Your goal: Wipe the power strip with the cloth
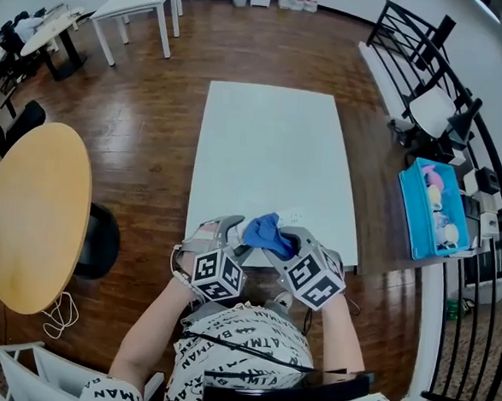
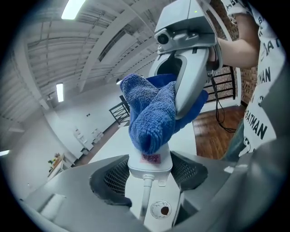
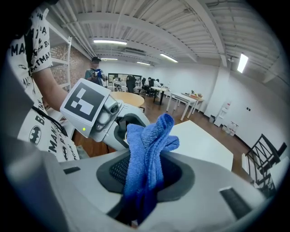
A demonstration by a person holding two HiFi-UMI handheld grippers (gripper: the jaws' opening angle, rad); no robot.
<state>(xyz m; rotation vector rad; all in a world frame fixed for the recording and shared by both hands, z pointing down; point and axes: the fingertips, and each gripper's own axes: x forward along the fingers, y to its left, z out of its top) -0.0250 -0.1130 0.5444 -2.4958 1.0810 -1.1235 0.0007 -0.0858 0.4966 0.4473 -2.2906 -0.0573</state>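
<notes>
Head view: at lower centre we note the left gripper (image 1: 233,235) and right gripper (image 1: 284,240) side by side at the near edge of the white table (image 1: 272,145). The blue cloth (image 1: 264,232) sits between them. The white power strip (image 1: 293,215) shows just beyond it.

Left gripper view: jaws clamped on the power strip's corded end, with the cloth pressed on top at frame centre.

Right gripper view: jaws clenched on the cloth, which is bunched upright at centre.

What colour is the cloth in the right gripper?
Blue; the cloth shows best in the right gripper view.
</notes>
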